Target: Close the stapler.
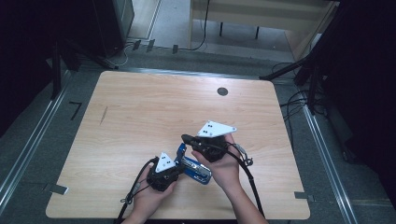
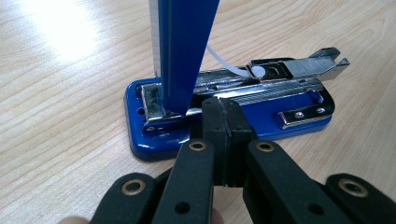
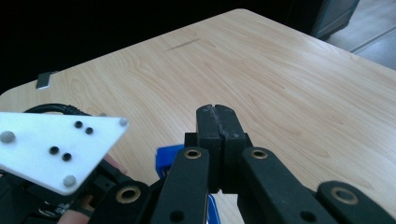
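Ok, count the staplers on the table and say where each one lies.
1. The blue stapler lies open near the table's near edge, between the left gripper and the right gripper, its lid raised. No other shows.

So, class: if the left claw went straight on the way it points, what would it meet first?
The left claw, shut, would probably first meet the open blue stapler, near its hinge end; depth is unclear.

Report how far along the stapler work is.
Done: the blue stapler is open, its lid upright and the staple tray exposed. In hand: the left tongs, shut, press at its base. Left: the right tongs are shut on nothing; closing remains.
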`<action>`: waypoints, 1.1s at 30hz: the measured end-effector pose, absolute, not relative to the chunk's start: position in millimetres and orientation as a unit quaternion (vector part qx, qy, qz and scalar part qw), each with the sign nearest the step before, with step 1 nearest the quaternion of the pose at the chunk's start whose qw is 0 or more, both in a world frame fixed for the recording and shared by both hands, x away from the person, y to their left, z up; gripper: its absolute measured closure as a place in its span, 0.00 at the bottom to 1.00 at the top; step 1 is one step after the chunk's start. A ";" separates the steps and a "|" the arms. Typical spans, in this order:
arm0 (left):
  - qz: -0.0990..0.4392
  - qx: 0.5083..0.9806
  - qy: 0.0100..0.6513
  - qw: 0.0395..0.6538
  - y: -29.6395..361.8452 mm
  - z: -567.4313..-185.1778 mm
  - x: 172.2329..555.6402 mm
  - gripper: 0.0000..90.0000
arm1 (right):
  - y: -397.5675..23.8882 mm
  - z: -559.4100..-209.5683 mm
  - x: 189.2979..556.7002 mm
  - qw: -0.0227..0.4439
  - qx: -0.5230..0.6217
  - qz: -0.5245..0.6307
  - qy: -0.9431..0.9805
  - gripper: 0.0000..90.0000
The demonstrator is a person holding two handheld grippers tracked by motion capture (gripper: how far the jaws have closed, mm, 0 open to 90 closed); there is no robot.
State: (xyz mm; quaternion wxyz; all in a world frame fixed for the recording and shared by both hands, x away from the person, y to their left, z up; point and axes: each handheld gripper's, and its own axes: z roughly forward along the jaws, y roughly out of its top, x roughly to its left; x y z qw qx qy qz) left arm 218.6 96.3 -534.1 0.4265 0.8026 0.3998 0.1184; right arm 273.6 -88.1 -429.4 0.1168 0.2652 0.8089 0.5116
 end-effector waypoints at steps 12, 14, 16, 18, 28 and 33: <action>0.119 0.803 0.399 0.425 96.2 -533.9 218.4 1.00 | -78.7 -431.2 267.6 0.113 0.245 0.511 0.816 1.00; 0.119 0.803 0.399 0.426 96.2 -533.9 218.5 1.00 | -79.3 -431.2 266.8 0.114 0.247 0.510 0.816 1.00; 0.118 0.804 0.399 0.426 96.3 -533.9 218.4 1.00 | -80.8 -431.4 266.1 0.115 0.246 0.511 0.816 1.00; 0.118 0.803 0.398 0.427 96.3 -534.0 218.3 1.00 | -83.3 -431.6 265.4 0.115 0.245 0.510 0.816 1.00; 0.114 0.807 0.391 0.428 96.4 -534.2 217.5 1.00 | -103.2 -442.9 260.9 0.117 0.261 0.502 0.816 1.00; 0.115 0.809 0.388 0.426 96.8 -534.1 217.6 1.00 | -117.2 -448.9 255.0 0.120 0.271 0.497 0.816 1.00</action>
